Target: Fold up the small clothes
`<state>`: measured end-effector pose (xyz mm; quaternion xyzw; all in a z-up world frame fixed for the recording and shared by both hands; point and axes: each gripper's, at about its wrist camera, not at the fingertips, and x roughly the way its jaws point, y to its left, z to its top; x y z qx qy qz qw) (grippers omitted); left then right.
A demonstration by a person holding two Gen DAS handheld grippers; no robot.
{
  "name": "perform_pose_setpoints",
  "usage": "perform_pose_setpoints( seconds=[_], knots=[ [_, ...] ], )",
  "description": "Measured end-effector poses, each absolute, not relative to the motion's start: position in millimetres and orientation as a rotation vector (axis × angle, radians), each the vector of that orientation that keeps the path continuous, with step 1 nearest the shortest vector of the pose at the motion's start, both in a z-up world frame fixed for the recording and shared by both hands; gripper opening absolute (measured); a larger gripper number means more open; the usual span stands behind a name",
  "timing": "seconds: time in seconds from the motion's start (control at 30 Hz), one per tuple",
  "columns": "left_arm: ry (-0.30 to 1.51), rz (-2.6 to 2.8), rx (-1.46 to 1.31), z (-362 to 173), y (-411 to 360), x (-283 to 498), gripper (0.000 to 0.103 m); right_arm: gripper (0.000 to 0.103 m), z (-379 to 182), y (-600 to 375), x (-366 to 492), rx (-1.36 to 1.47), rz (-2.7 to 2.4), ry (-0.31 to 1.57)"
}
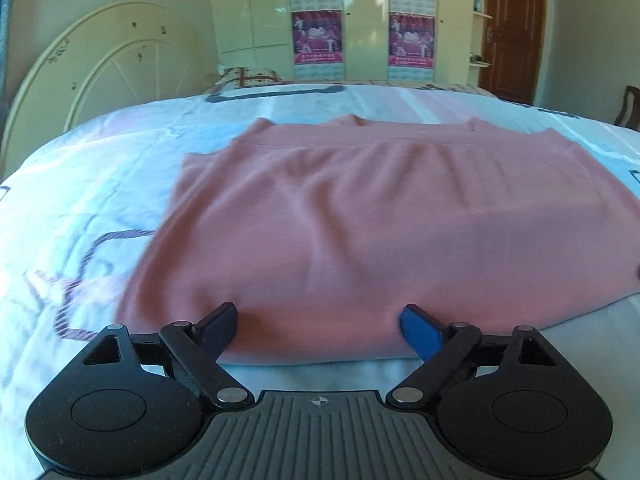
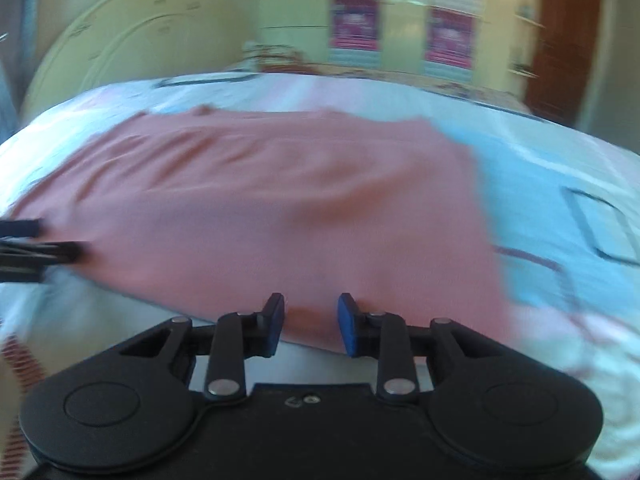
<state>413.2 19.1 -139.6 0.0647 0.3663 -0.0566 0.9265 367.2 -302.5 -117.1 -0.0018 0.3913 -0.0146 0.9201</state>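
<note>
While the pink garment point(image 1: 360, 220) lies flat on the bed point(image 1: 60, 200), its long axis crosswise, both claws straddle its near hem: left gripper point(image 1: 320, 330) spread wide, right gripper point(image 2: 311, 326) half-parted, neither pinching; right nearer the hem's right corner.

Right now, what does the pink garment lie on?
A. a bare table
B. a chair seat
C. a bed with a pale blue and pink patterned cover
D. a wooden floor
C: the pink garment lies spread flat on the patterned bed cover, with the headboard behind it and the wide-open left gripper at its near edge.
</note>
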Motion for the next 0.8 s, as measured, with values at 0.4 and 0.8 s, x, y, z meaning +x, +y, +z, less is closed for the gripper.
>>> perform_pose_setpoints(
  seconds=[0.4,0.8],
  knots=[
    [0.752,-0.078,0.043,-148,72,417,0.088,0.029,-125,-350,350,0.029,-0.116,0.839],
    [0.778,-0.093,-0.317,-130,89,386,0.06,0.011,-94,-333,337,0.194,-0.032,0.732]
  ],
)
